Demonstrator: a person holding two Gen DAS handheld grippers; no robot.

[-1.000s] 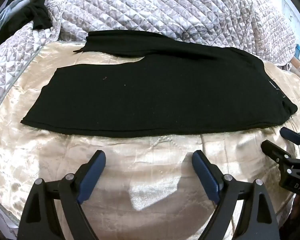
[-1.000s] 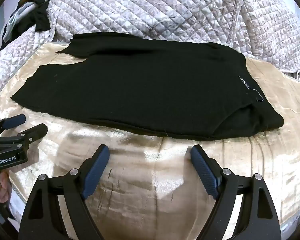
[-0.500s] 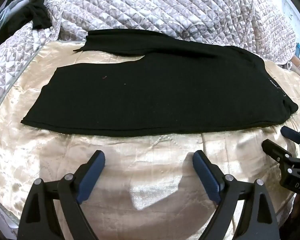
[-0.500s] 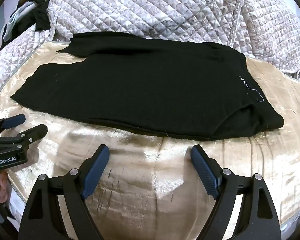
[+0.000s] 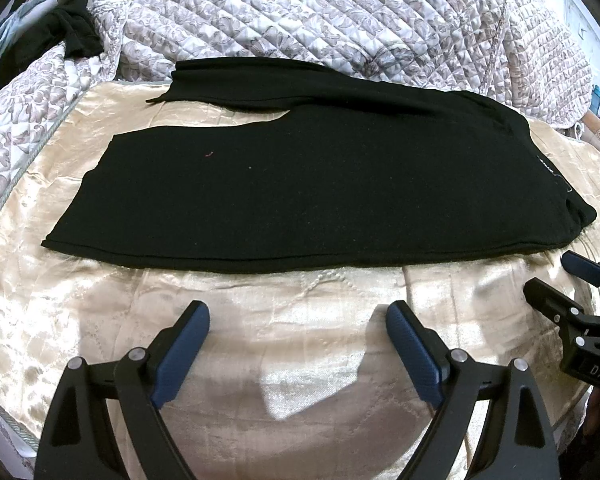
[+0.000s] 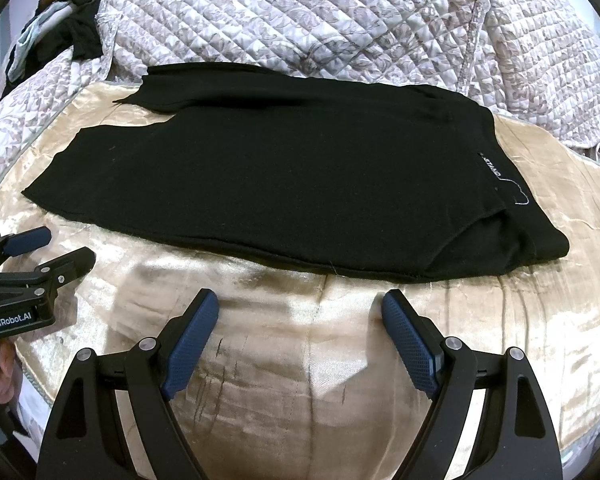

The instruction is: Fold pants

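Observation:
Black pants (image 5: pixel 300 192) (image 6: pixel 268 184) lie flat across a shiny cream bedspread (image 5: pixel 308 328) (image 6: pixel 300 312), leg ends to the left and waistband with a small white label (image 6: pixel 492 166) to the right. One leg lies mostly over the other, and the far leg's end sticks out at the back left. My left gripper (image 5: pixel 298 316) hovers open just short of the pants' near edge, nothing between its fingers. My right gripper (image 6: pixel 300 308) is also open and empty near the same edge, further right. Each gripper shows in the other's view: the right gripper (image 5: pixel 556 276) and the left gripper (image 6: pixel 48 248).
A quilted floral cover (image 5: pixel 340 20) (image 6: pixel 340 20) is heaped behind the pants. Dark and pale clothes (image 5: pixel 60 28) (image 6: pixel 68 32) lie at the back left. A person's hand (image 6: pixel 4 368) holds the left gripper's handle. The bedspread drops off at the near edge.

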